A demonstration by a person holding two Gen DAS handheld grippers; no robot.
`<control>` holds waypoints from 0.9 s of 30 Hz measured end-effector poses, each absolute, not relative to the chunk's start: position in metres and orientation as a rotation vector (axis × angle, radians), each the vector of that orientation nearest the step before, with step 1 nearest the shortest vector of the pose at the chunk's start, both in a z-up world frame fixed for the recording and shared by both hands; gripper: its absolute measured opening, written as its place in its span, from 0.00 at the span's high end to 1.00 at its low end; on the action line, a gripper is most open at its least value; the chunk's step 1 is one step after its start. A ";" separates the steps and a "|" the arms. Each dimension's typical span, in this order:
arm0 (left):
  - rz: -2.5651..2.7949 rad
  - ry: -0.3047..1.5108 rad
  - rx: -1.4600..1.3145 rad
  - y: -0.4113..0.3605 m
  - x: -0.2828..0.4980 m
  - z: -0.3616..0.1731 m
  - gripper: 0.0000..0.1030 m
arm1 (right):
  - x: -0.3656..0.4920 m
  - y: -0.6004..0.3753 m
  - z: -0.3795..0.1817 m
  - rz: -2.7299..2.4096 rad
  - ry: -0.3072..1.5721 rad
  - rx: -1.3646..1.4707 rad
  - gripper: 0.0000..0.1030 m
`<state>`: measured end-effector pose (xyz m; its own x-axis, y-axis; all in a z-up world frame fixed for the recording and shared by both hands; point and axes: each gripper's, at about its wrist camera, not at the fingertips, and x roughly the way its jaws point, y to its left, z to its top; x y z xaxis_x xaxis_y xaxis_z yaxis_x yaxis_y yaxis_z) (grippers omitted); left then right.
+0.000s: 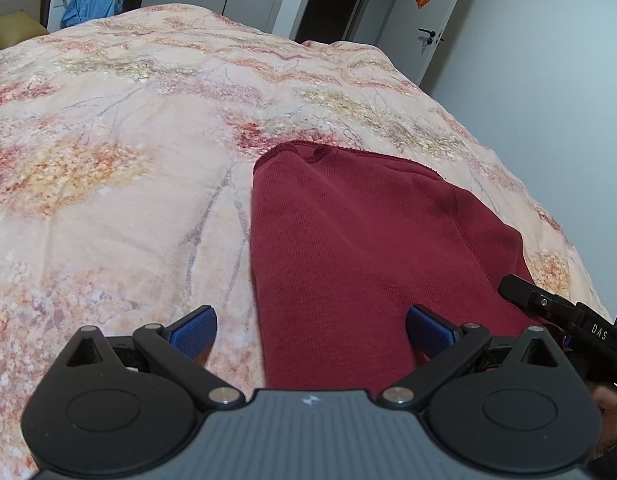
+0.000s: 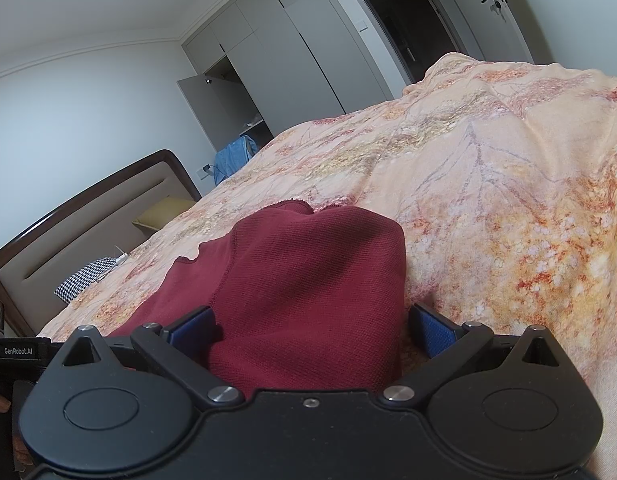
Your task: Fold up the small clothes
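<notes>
A dark red knit garment (image 1: 348, 248) lies folded on the floral bedspread (image 1: 120, 140). My left gripper (image 1: 311, 330) is open, its blue pads wide apart over the garment's near left edge, holding nothing. My right gripper (image 2: 311, 330) is open too, its blue pads either side of the garment (image 2: 308, 280) at its near end, not closed on it. The right gripper's black body (image 1: 564, 316) shows at the right edge of the left wrist view, beside the garment.
The bedspread (image 2: 508, 200) covers the whole bed. A padded headboard (image 2: 88, 216), a yellow pillow (image 2: 164, 216) and a checkered cloth (image 2: 88, 272) lie at the far end. Blue clothing (image 1: 94, 2) hangs beyond the bed near grey wardrobes (image 2: 276, 48). A door (image 1: 428, 20) stands at the back right.
</notes>
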<state>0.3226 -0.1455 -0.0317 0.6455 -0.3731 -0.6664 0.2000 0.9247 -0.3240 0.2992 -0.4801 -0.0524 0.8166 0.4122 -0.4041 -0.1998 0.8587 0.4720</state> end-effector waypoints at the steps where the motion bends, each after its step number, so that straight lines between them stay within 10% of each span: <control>1: -0.333 0.808 -0.234 -0.145 0.323 -0.033 0.00 | 0.299 -0.480 -0.052 0.337 0.521 0.428 0.00; 27: -0.391 0.790 -0.262 -0.138 0.328 -0.045 0.00 | 0.309 -0.474 -0.049 0.318 0.565 0.391 0.00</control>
